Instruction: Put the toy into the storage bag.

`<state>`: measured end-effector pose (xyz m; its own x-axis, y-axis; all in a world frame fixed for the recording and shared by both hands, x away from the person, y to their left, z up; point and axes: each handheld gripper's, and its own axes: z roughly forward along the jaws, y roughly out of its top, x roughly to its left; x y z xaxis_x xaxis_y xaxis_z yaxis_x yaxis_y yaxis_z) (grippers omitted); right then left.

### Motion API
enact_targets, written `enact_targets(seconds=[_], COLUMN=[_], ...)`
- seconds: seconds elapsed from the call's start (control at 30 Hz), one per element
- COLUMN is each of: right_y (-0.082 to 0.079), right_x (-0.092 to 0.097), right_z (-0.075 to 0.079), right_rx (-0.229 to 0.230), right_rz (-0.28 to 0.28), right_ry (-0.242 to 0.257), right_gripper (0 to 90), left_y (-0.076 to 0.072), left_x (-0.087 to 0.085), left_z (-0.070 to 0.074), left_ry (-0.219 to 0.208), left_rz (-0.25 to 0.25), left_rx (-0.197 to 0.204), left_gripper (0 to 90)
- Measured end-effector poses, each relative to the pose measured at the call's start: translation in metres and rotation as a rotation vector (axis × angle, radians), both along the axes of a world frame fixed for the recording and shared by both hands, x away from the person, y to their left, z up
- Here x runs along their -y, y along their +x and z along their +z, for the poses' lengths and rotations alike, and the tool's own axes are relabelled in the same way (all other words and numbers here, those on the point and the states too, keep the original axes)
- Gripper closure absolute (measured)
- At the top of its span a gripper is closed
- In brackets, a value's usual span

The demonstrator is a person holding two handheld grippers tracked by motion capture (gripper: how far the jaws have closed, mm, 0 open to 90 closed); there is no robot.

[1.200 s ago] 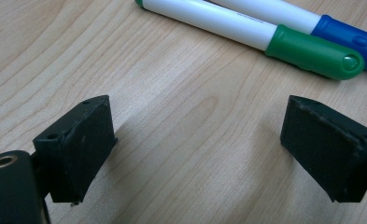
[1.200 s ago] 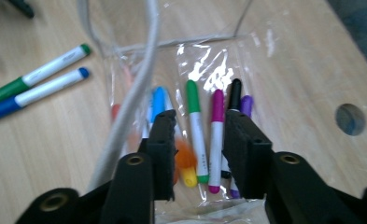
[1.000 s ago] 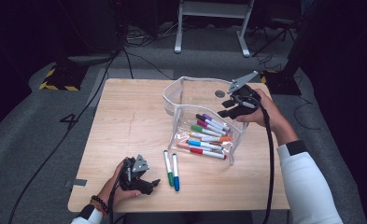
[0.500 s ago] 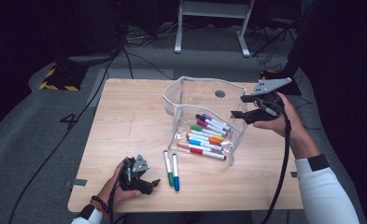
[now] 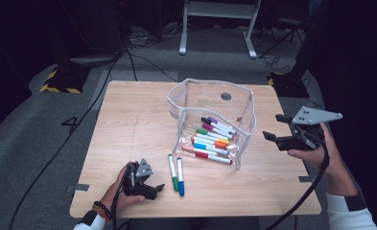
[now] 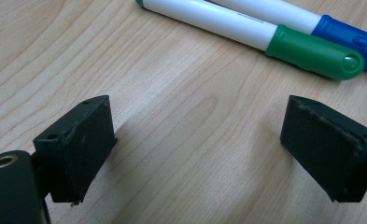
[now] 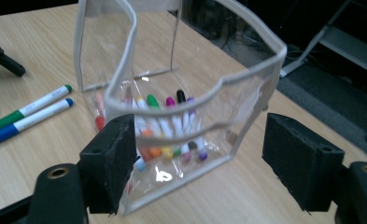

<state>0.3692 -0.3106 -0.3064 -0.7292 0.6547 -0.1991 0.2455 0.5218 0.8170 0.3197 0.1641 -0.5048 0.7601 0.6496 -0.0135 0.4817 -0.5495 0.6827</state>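
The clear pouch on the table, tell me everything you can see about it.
The clear pouch is soft see-through plastic with a pale trimmed rim. It stands upright near the middle of the wooden table, its top gaping wide open. A pile of coloured markers lies inside on its bottom. Neither gripper touches it; the right gripper hangs beside it with its jaws just opened and nothing between them.

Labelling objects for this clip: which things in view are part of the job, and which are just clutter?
Part of the job:
- clear pouch, standing open
- markers in the pouch
- green marker and blue marker, loose on the table
- left gripper, open beside them
- right gripper, open, clear of the pouch

Lying about:
- floor cables
- white stand
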Motion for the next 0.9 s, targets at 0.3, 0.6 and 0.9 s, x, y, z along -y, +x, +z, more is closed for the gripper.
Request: enact_targets(seconds=[0.3,0.6,0.9], right_y=[-0.029,-0.047,-0.048], right_x=[0.017,-0.016,-0.098], right_z=[-0.075,-0.127,-0.159], right_rx=[-0.051,-0.117,-0.176], right_rz=[-0.041,0.035,0.201], right_ry=[0.026,0.057,0.008], right_gripper=[28.0,29.8,30.5], left_y=[0.0,0.0,0.0], left_x=[0.0,0.0,0.0], left_z=[0.0,0.0,0.0], left_ry=[0.0,0.0,0.0], left_rz=[0.0,0.002,0.001], left_rx=[0.0,0.0,0.0], left_gripper=[10.1,10.1,10.1])
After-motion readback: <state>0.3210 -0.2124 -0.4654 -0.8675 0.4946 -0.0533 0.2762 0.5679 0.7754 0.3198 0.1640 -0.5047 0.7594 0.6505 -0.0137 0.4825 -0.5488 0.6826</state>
